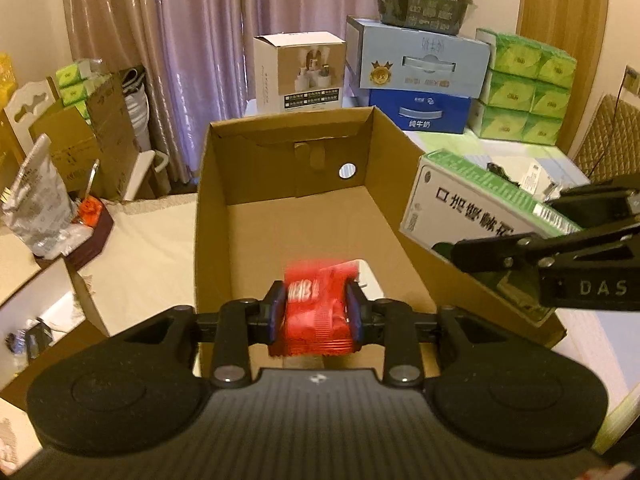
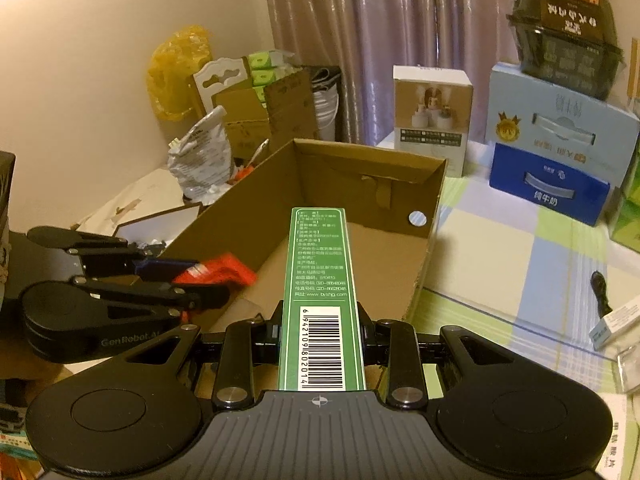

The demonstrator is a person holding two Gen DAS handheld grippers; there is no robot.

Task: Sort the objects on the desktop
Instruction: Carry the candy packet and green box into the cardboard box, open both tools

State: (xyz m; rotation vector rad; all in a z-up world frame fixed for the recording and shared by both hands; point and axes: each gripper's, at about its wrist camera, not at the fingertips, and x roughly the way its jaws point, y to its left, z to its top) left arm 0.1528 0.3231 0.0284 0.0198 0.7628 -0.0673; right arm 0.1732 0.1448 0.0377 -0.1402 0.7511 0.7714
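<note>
An open cardboard box (image 1: 212,216) (image 2: 372,168) stands in the middle of the table. My left gripper (image 1: 316,312) is shut on a red snack packet (image 1: 316,312) held over the near end of the box; a white object (image 1: 370,284) lies on the box floor just behind it. From the right wrist view the left gripper (image 2: 200,280) and the red packet (image 2: 218,272) show at the box's left wall. My right gripper (image 2: 320,332) is shut on a long green and white medicine box (image 2: 320,276) (image 1: 472,204), held over the box's right side.
Blue milk cartons (image 1: 420,76) (image 2: 556,160), a white product box (image 1: 300,72) and green tissue packs (image 1: 524,88) stand behind. A silver bag (image 1: 36,208), cartons and a chair crowd the left. Small items (image 2: 612,320) lie on the checked tablecloth (image 2: 500,248) at right.
</note>
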